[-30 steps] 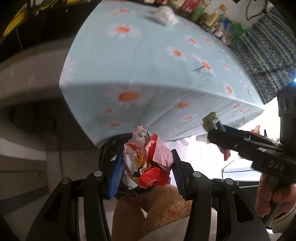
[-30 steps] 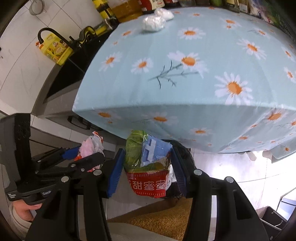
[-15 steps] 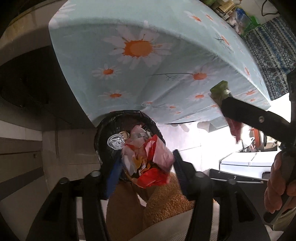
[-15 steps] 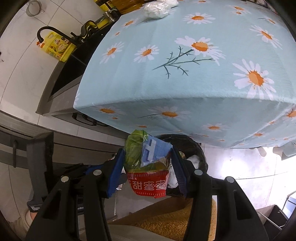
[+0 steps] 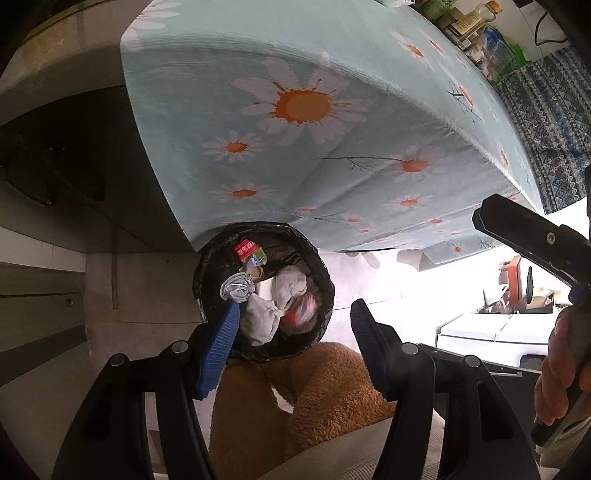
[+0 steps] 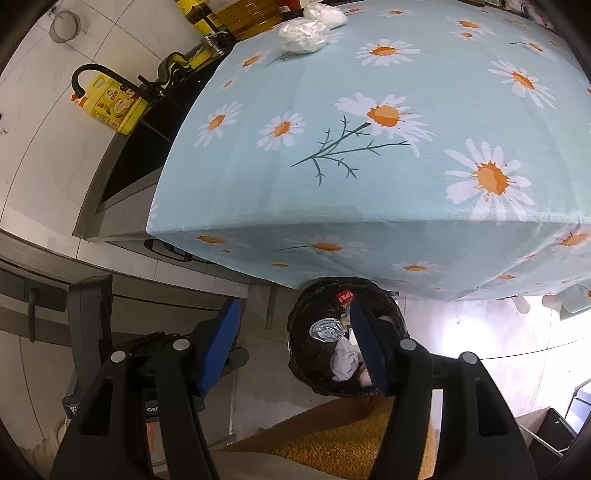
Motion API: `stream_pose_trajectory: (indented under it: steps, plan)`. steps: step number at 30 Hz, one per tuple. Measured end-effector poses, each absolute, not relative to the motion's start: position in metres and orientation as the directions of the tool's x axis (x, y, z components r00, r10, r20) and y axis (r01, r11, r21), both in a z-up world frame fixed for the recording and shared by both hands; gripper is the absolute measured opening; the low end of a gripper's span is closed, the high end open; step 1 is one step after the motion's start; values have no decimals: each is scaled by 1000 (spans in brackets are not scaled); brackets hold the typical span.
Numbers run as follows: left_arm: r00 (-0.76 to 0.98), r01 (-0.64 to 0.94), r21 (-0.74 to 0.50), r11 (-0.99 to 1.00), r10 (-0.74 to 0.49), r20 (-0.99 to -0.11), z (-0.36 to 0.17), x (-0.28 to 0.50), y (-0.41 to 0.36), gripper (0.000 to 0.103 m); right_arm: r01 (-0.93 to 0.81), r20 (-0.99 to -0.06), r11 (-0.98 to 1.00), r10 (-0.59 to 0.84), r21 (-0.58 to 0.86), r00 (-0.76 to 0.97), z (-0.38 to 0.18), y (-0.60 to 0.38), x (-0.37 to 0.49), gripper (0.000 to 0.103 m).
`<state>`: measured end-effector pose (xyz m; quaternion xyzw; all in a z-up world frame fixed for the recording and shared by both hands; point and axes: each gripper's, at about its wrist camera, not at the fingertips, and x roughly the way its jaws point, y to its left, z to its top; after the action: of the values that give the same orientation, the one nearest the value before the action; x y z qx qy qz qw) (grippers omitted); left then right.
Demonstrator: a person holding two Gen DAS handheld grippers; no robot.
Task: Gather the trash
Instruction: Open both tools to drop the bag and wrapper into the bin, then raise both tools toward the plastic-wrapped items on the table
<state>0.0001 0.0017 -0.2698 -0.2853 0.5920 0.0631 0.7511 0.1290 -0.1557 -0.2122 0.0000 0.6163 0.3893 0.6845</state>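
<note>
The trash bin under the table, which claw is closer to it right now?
Left, by a little. The left claw hangs open right over the bin. The right claw is open too, with its gap mostly beside the bin and only one finger above it.

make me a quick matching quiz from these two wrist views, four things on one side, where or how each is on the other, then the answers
Things:
1. left gripper
2. white bags
3. red packet
4. yellow bottle

Places or states:
A. inside the black bin, near its far rim
B. on the daisy tablecloth, at its far end
C. jaws open over the bin, holding nothing
D. on the counter beside the black tap

Pairs: 1-C, 2-B, 3-A, 4-D
</note>
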Motion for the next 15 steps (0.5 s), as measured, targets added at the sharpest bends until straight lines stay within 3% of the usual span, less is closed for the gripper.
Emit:
stream_pose_trajectory:
  steps: [15]
  plan:
    - [358, -389, -367, 845, -229, -905, -237, -6, 5, 61, -524, -831, 705, 557, 478, -8, -191, -164, 120, 62]
